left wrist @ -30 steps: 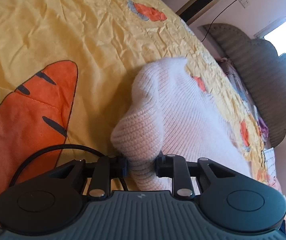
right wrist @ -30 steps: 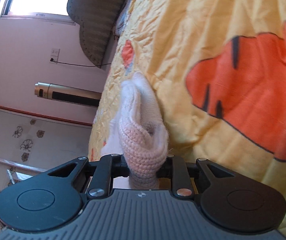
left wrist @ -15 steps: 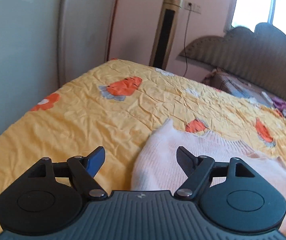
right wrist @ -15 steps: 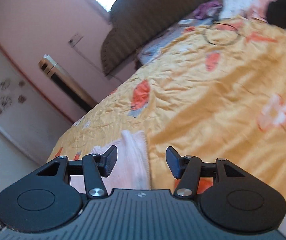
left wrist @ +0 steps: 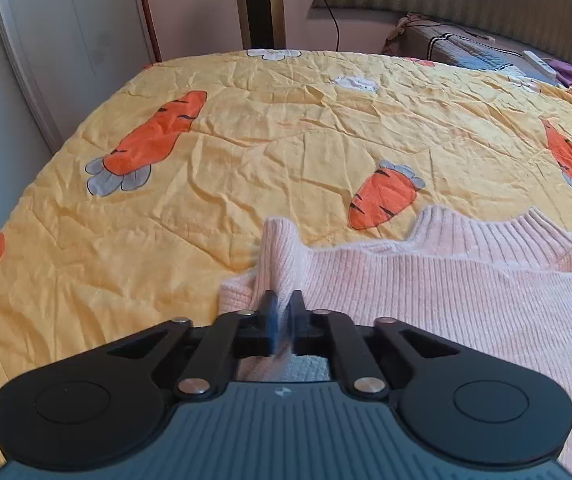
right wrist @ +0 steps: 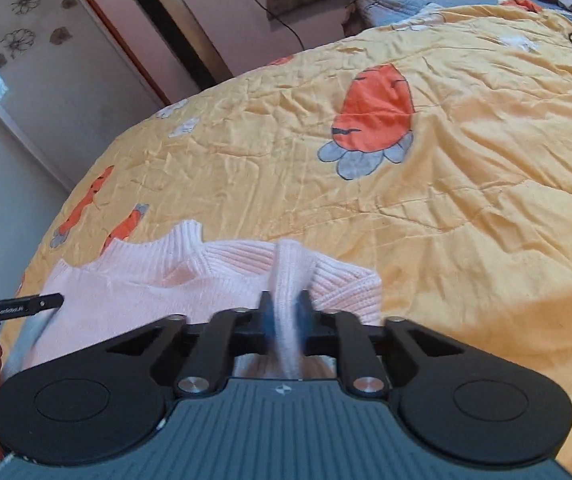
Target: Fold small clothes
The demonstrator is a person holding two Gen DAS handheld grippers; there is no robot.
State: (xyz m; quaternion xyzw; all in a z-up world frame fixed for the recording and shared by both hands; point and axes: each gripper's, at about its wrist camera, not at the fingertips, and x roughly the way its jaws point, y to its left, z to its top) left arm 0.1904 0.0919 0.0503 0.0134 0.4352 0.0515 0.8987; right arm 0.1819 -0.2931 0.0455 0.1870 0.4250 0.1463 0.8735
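A pink sweater (left wrist: 465,300) lies on a yellow carrot-print quilt (left wrist: 246,160), filling the lower right of the left view. The left gripper (left wrist: 282,308) and right gripper (right wrist: 286,312) are each pinched tight on a raised fold of its edge.

We are seeing the sweater (left wrist: 445,300) running off the right edge; fabric pinched at the left gripper (left wrist: 282,312) and right gripper (right wrist: 286,316) is blurring.

Soft even daylight, strong fisheye bending at the edges, motion blur on knit between the fingertips.
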